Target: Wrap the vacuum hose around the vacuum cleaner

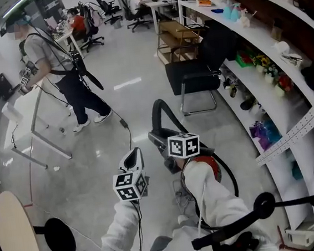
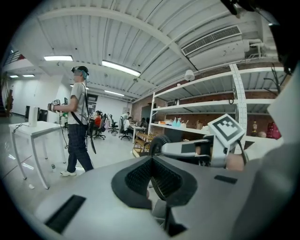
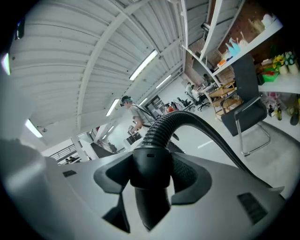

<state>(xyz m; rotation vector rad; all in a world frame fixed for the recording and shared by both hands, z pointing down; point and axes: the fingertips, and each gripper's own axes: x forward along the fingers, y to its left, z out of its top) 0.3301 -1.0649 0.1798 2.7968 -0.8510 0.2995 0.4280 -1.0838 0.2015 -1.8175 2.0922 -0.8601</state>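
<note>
I'm looking down at loose white sleeves [image 1: 119, 234] covering both arms. The left gripper [image 1: 133, 157] is showing a smooth pale grey shell, black ribbed pads [image 2: 140, 177] and dark rectangular slots [image 2: 65, 213] set into the shell. It is carrying a cube [image 1: 131, 185] of black-and-white square markers, and a thin cable [image 1: 139, 224] is trailing from it along the sleeve. The right gripper [image 1: 158, 140] is wearing the same grey body and its own marker cube [image 1: 183, 145].

The vacuum hose [image 1: 155, 111] is found at frame centre, a chair [image 1: 193, 74] just above it, shelves [image 1: 265, 39] along the right edge (a person [image 1: 55, 60] upper left).
</note>
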